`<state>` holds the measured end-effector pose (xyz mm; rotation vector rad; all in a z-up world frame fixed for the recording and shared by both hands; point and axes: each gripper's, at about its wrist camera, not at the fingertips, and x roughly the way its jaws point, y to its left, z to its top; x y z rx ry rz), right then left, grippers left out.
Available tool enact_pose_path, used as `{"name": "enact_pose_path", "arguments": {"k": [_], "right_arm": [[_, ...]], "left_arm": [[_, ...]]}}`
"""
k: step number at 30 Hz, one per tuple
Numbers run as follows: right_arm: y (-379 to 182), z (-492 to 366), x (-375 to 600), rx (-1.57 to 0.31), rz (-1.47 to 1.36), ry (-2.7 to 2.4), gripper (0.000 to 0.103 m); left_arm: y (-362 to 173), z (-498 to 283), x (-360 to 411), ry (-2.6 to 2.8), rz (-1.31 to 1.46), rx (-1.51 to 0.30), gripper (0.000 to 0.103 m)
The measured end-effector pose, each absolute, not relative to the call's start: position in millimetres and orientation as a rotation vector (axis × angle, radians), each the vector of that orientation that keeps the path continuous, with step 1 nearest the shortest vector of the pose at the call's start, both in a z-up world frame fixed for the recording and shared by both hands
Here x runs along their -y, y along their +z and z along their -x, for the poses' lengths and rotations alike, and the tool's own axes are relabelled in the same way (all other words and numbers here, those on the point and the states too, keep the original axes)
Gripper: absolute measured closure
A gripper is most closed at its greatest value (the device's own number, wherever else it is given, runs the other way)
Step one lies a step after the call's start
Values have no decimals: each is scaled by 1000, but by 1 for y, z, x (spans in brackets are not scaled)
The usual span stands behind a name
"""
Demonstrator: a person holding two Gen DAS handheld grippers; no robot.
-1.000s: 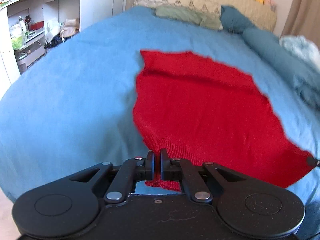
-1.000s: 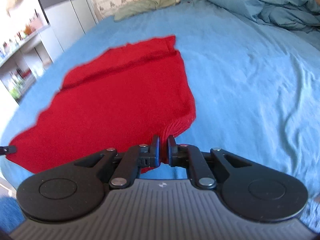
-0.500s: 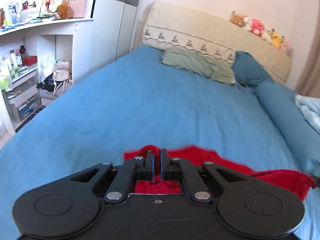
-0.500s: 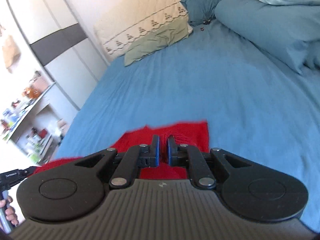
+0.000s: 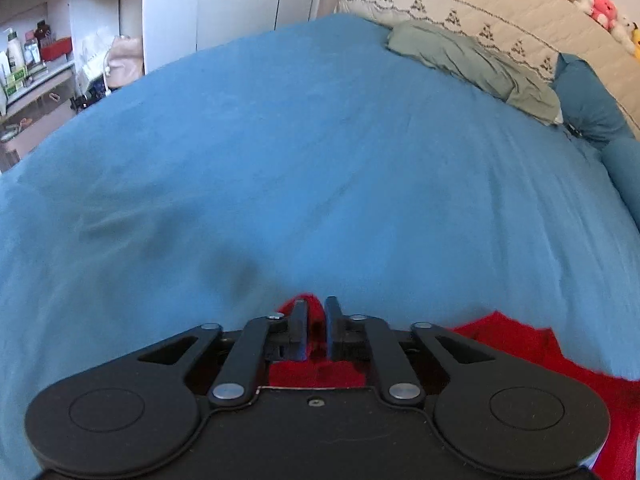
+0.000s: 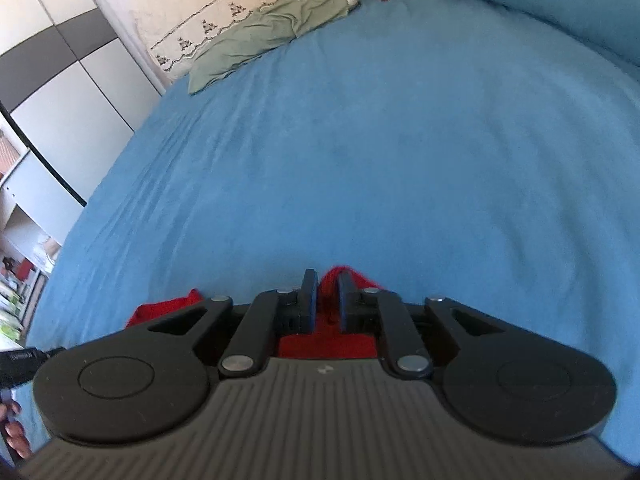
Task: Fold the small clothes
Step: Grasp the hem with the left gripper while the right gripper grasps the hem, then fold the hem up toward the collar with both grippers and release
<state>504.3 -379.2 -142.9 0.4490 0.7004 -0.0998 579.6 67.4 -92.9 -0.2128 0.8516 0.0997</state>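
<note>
Left wrist view: left gripper (image 5: 316, 320), fingers close together with a fold of red knit (image 5: 516, 336) pinched between them. The cloth bunches just ahead of the tips, shows again under the linkage, and spreads off to the gripper's right and below, toward the near edge of the bed (image 5: 320, 160). None of it lies ahead on the blue cover.

Right wrist view: right gripper (image 6: 323, 300), fingers a little apart but with a tuft of the same knit (image 6: 164, 308) standing between them, so by appearance clamped on it. More cloth shows under the body and out to this gripper's left. The left gripper's handle and part of the person's hand sit at the lower left edge of this view.

Relation that matters:
- Garment hangs or trails below and between the two grippers, each holding one end of the same edge.
- Its held edge runs crosswise, from one gripper to the other, roughly parallel to the near edge of the bed.
- Both grippers point toward the head of the bed, where a green pillow (image 5: 472, 60) lies against the headboard.
- Neither gripper is clearly nearer the cloth; each has its own corner.

Judgement: a fold-over seems in hand, the held edge being carried forward. Laying it down square would need both corners lowered together. How much cloth lies flat beneath cannot be told.
</note>
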Motion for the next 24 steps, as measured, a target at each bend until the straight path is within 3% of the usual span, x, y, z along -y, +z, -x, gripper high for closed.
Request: {"name": "enact_pose_path", "arguments": {"k": [1,2,3,5,8,17,22,24], "right_arm": [[-140,-503,379,-691,-420,-107,33],[-136,-500,379,-680,-383,-116,13],[-130,-492,376,-652,-337,-121,10],[-120,-474,364,-620,-261,-76,10],[-118,-439,342,-647,-207,5,2],[-183,-381,279,-796,-94,62,2],[-197,-377,269,-778,-67,23,1],[-191,-376,270,-772,-77,20,2]], "left_arm": [[-87,-578,-65,106,196,-833,58],[-78,-571,-64,119,161,-807,35],[-70,-564,-61,128,123,-782,28],[-59,-541,-54,103,65,-754,27],[-60,-499,-47,23,18,-784,7],[-140,-448,-22,-78,-106,-956,3],[-140,-451,-23,-58,-73,-966,0],[-130,-451,-17,-46,-104,-966,4]]}}
